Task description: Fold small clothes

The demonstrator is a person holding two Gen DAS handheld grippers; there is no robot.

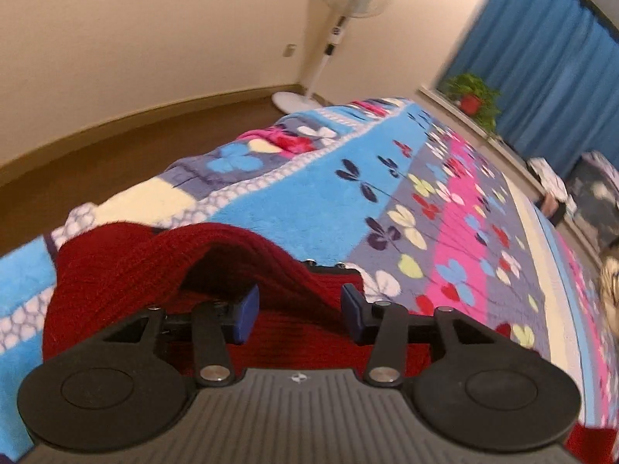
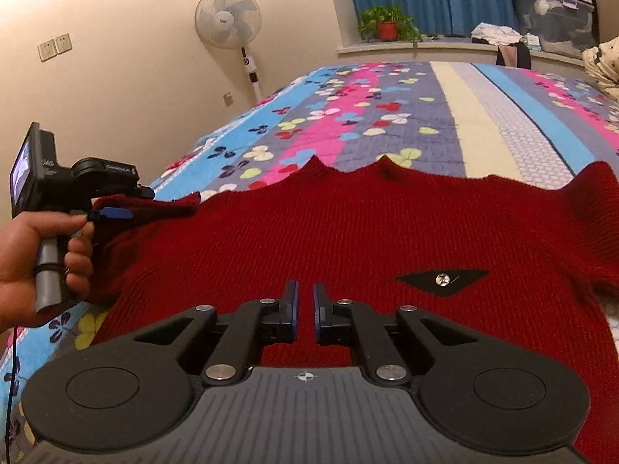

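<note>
A dark red knitted sweater (image 2: 348,224) lies spread on the bed, with a black diamond patch (image 2: 441,280) on its front. My left gripper (image 1: 296,309) is open, its blue pads astride a raised fold of the sweater's left sleeve (image 1: 162,259). In the right wrist view the left gripper (image 2: 112,212) sits at the sleeve's edge at far left, held by a hand. My right gripper (image 2: 305,309) hovers low over the sweater's near hem, its jaws almost together with a narrow gap and nothing between them.
The bed carries a striped floral blanket (image 2: 387,116). A standing fan (image 2: 228,19) is by the wall at the bed's far corner. A potted plant (image 2: 387,25), loose clothes and a storage box (image 2: 553,11) sit on the window ledge before blue curtains.
</note>
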